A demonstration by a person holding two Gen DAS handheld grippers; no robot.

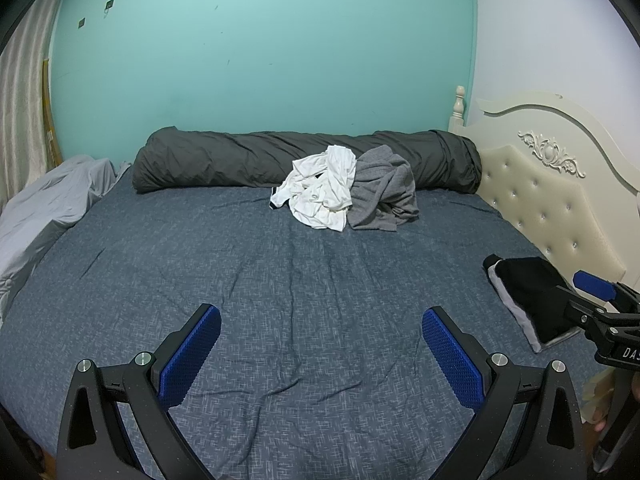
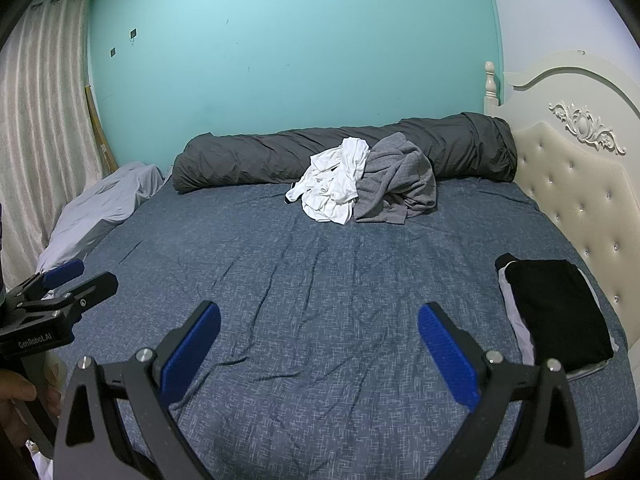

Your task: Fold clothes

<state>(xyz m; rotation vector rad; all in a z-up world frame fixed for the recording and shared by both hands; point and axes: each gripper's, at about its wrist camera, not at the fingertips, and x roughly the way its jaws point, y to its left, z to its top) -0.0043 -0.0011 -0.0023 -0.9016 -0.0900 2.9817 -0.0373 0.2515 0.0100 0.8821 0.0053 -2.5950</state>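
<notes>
A crumpled white cotton shirt (image 1: 320,190) and a crumpled grey knitted garment (image 1: 384,196) are seen touching each other at the far side of the bed with the blue mottled sheet (image 1: 280,280), against a long dark grey rolled duvet (image 1: 240,160). A folded black garment (image 2: 560,316) is laid near the cream tufted headboard (image 2: 580,184). The left tool (image 1: 320,356) and the right tool (image 2: 318,354) are both held spread wide above the sheet, with nothing pinched.

You've got a blue-grey bedsheet (image 2: 320,280) with a fine pale crosshatch fleck. On it: a white garment (image 2: 334,184) touching a heather-grey garment (image 2: 396,184), both against the charcoal rolled duvet (image 2: 260,156). Folded black garment (image 2: 560,312) with a light-grey edge sits beside the cream tufted headboard (image 2: 580,184). Wall (image 2: 280,40) is teal. Both your grippers' pads (image 1: 190,354) are blue, frames black.
</notes>
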